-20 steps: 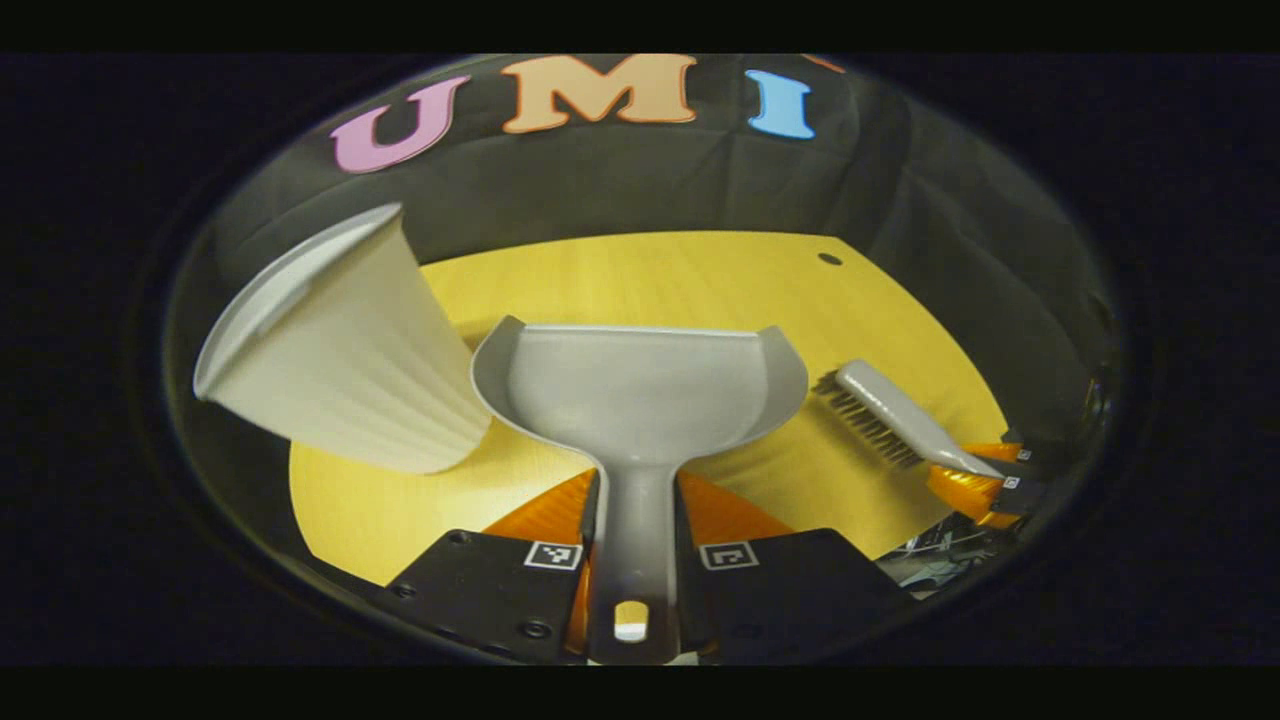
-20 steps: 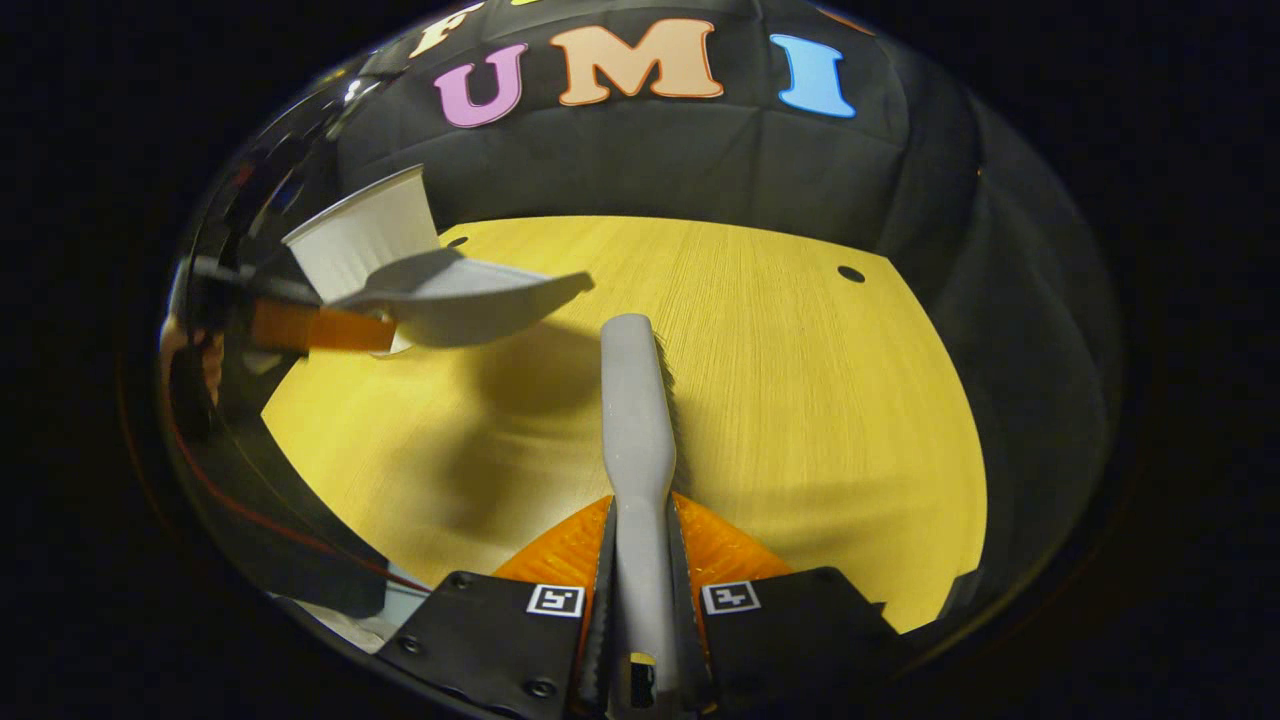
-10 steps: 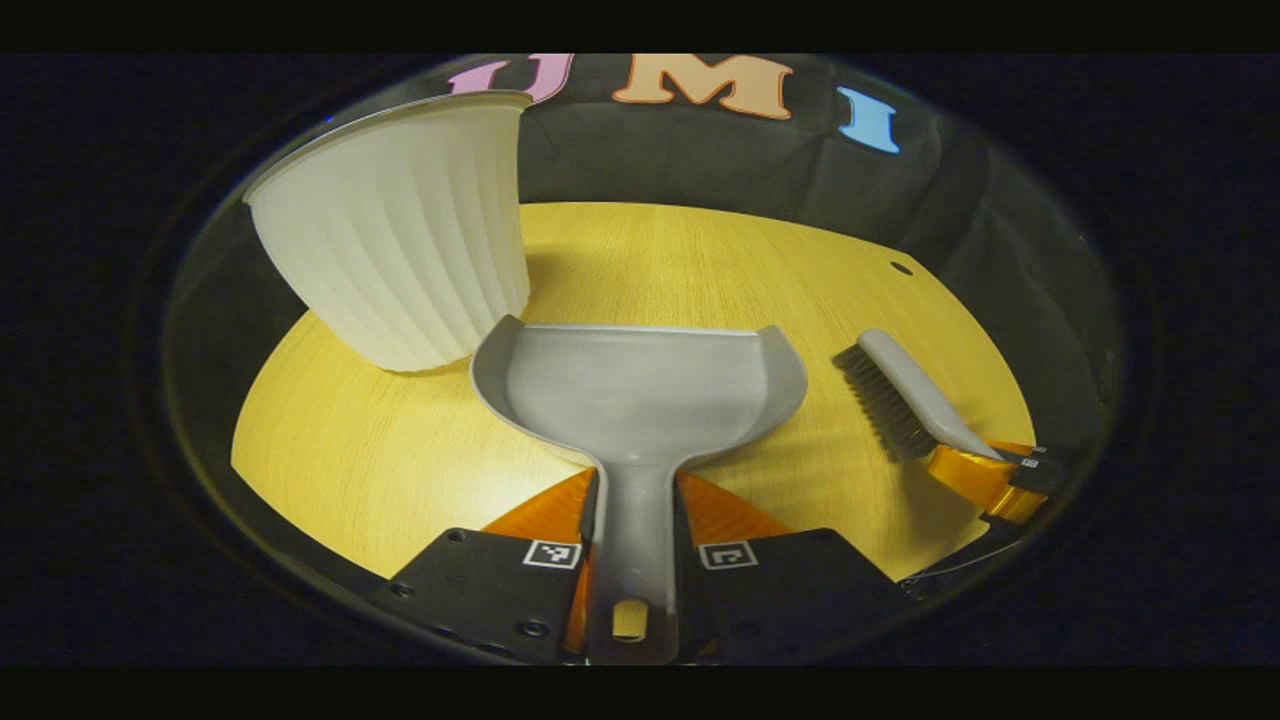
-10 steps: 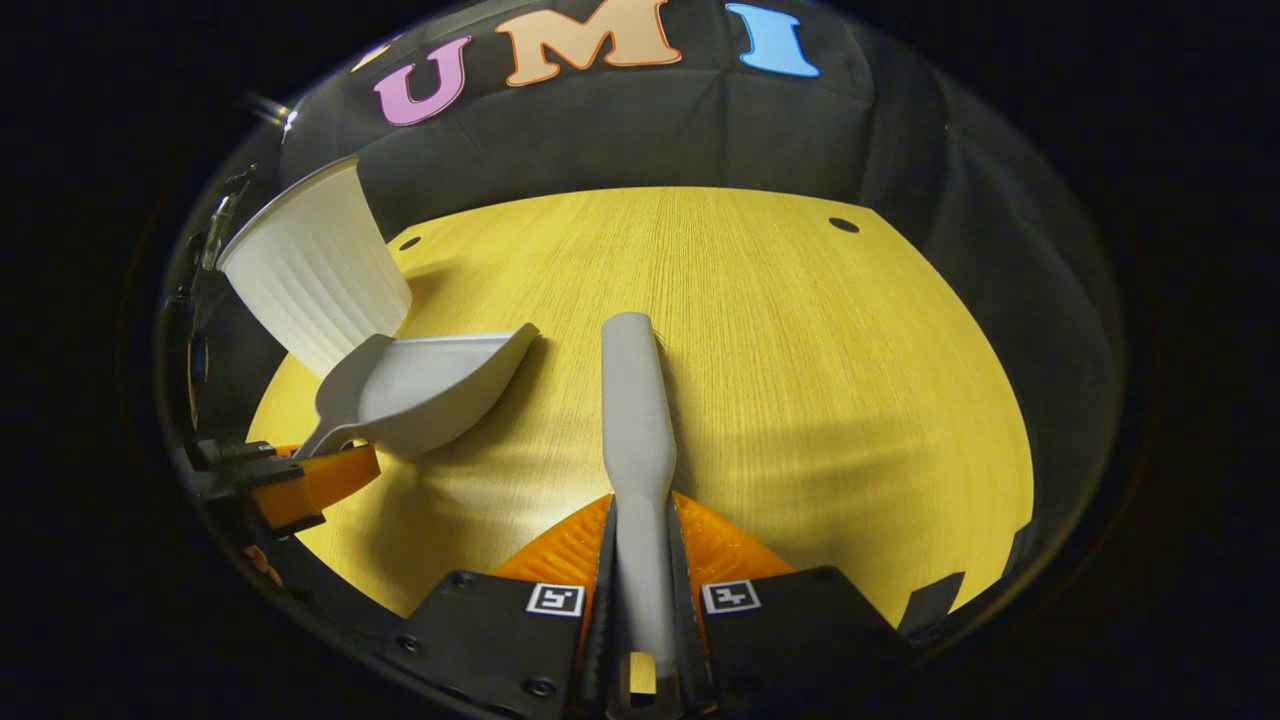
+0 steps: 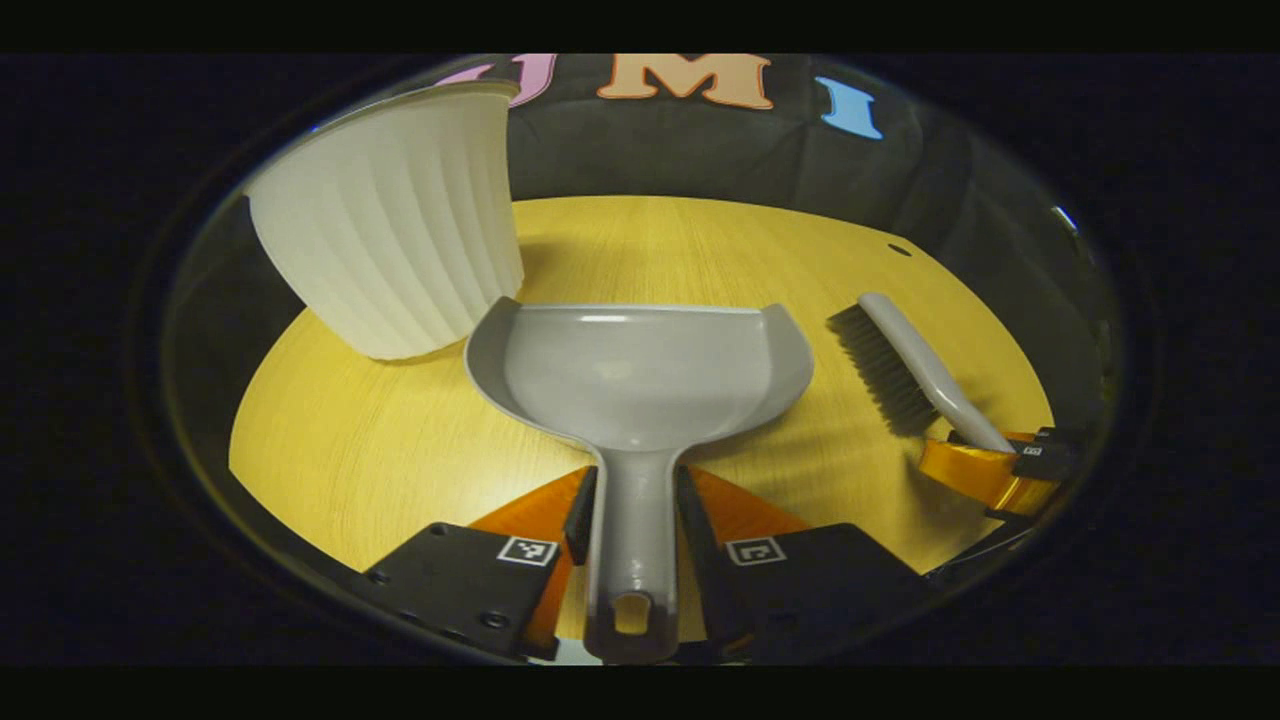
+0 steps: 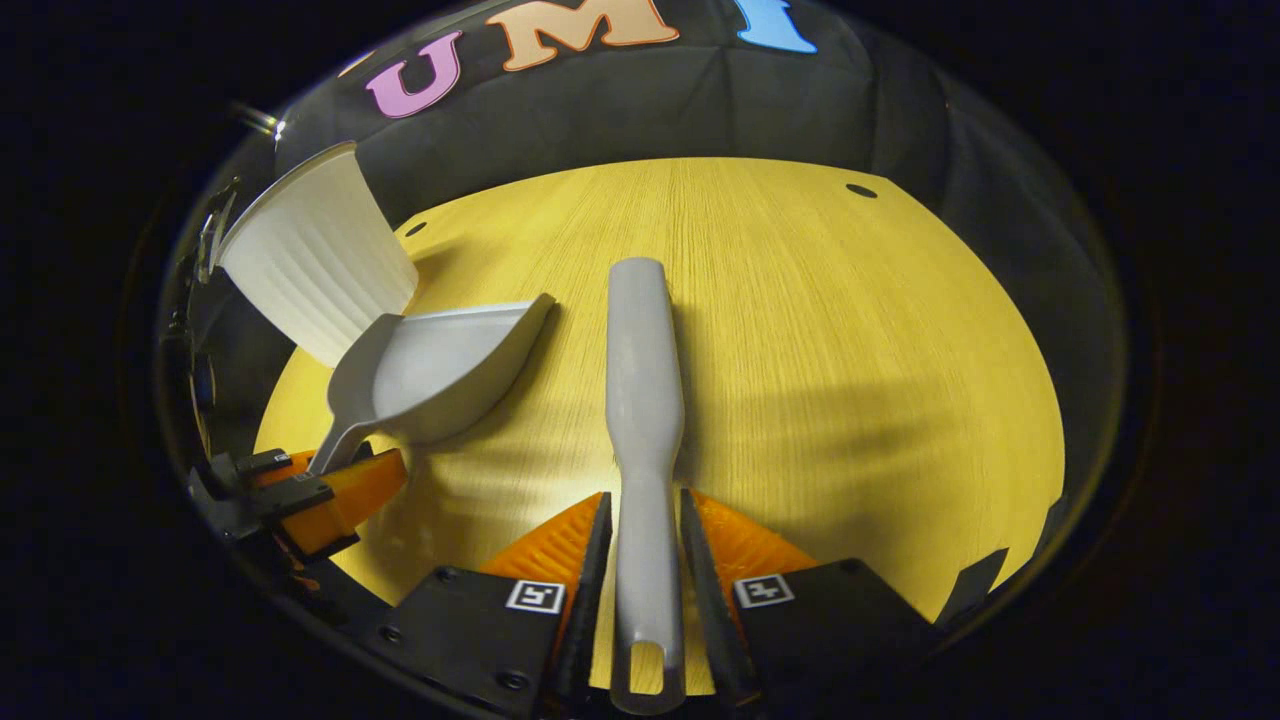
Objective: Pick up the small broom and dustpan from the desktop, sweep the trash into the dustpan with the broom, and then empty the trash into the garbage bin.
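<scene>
Left gripper view: the left tongs (image 5: 632, 510) stand narrowly parted on either side of the dustpan (image 5: 640, 370) handle. A sliver of gap shows on each side, so the fingers flank the handle without pressing it. The dustpan lies on the yellow wood-grain counter (image 5: 380, 450), its mouth facing away and its rim just beside the base of the garbage bin (image 5: 400, 230).

Right gripper view: the right tongs (image 6: 645, 540) are likewise slightly apart around the broom (image 6: 643, 380) handle, with counter visible between each finger and the handle. The broom lies flat along the counter, pointing away.

Materials and shapes:
1. The dustpan is smooth grey moulded plastic: a shallow scoop with raised side walls, a thin front lip and a slim handle with a hanging slot at its end. Its bowl looks bare.
2. The broom is matching grey plastic with a waisted handle that is also slotted. A block of short dark bristles runs under the head, seen in the left gripper view (image 5: 900, 360).
3. The bin is white, tapered and vertically ribbed, and it appears thin-walled.

Handling judgement: both tools look light and stiff. The glossy handles could twist or slide between 2 flat fingers, so the narrow waist of each handle is the best place to take hold. The bristles will flex. The bin is probably light enough to be nudged over by the pan's rim.
</scene>
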